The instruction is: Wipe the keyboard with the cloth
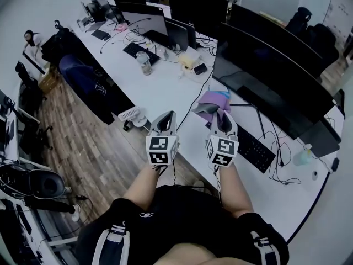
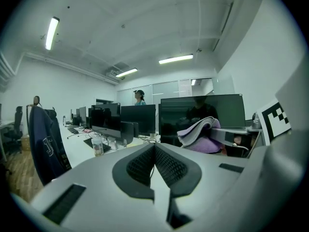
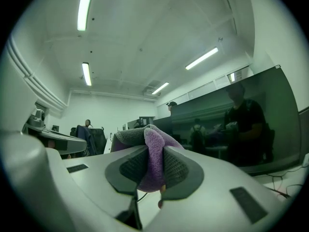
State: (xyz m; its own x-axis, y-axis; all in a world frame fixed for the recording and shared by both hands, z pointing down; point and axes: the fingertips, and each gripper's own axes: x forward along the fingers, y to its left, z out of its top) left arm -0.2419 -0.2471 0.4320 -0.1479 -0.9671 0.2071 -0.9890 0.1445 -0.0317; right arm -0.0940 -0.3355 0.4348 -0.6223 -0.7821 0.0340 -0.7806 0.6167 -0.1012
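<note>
The cloth point(image 3: 153, 153) is a soft purple pile fabric, fuzzy and matt, pinched between the dark, cross-hatched, rubbery-looking pads point(image 3: 176, 170) of the right gripper point(image 3: 150, 173). The shell of that gripper, like that of the left gripper point(image 2: 154, 151), looks like smooth matt grey plastic. The desk point(image 1: 165, 90) has a smooth white top; on it the keyboard point(image 1: 255, 148) is matt black plastic and the monitor point(image 1: 265, 87) dark and glossy, while beside the desk the floor point(image 1: 83, 148) is brown wood-look planking.
</note>
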